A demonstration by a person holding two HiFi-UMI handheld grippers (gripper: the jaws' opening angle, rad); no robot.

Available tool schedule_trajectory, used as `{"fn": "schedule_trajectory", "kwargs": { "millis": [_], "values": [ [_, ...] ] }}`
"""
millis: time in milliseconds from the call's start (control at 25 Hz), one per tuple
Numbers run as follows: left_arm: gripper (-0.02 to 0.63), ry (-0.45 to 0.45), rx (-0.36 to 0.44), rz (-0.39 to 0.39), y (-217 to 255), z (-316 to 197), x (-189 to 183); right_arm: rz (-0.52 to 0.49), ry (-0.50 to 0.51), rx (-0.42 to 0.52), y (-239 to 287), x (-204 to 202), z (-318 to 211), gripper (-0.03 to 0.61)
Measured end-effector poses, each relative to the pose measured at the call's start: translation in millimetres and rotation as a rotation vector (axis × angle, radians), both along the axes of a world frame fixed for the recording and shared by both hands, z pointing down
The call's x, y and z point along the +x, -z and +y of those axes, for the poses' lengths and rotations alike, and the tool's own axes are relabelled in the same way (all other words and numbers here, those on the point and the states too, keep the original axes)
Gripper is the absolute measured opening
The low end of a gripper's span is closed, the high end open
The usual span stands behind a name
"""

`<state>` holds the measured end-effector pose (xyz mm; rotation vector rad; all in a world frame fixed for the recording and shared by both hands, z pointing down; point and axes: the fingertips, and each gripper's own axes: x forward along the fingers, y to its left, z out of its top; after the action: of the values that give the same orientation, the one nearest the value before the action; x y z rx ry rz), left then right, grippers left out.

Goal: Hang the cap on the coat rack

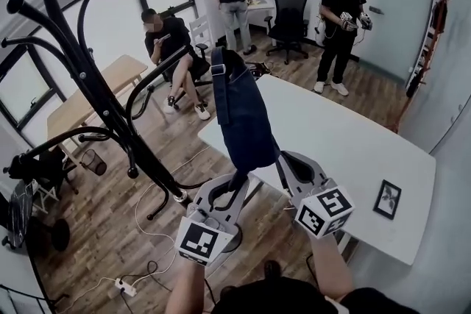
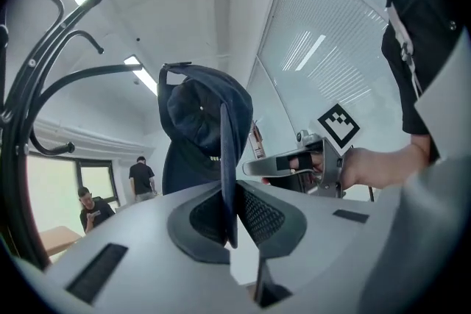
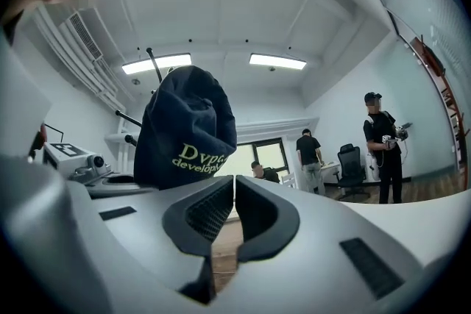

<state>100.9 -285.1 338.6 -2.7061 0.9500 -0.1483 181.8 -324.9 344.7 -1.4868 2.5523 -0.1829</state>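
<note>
Cap (image 1: 243,114) stands above the left gripper (image 2: 229,213), whose jaws pinch its brim; the right gripper (image 3: 234,213) just beside is closed on nothing (free to steady). Best to carry the cap's hollow over a hook of the coat rack (image 1: 96,99), left, then lower.

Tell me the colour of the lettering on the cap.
Yellow-green lettering on the dark navy fabric cap; it shows best in the right gripper view.
</note>
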Motion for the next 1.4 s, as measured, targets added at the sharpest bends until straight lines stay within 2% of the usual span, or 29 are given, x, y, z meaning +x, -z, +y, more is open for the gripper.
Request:
{"fn": "schedule_trajectory", "kwargs": {
  "millis": [120, 320, 720, 960, 1160, 1400],
  "values": [
    [0.029, 0.033, 0.016, 0.044, 14, -4, 0, 0.006, 0.041, -0.012, -6, -2, -8, 0.032],
    [0.029, 0.078, 0.005, 0.07, 28, -10, -2, 0.009, 0.067, -0.038, -11, 1, -12, 0.032],
    [0.029, 0.159, 0.027, 0.085, 31, -27, -5, 0.006, 0.077, -0.042, -13, 17, -18, 0.032],
    [0.03, 0.2, 0.014, 0.106, 33, -29, -15, 0.021, 0.106, -0.047, -14, 6, -19, 0.032],
    [0.029, 0.188, -0.003, 0.127, 21, -30, -24, 0.022, 0.123, -0.047, -17, -4, -19, 0.032],
    [0.029, 0.215, -0.024, 0.13, 3, -29, -30, 0.036, 0.133, -0.056, -25, -7, -15, 0.032]
  ]
}}
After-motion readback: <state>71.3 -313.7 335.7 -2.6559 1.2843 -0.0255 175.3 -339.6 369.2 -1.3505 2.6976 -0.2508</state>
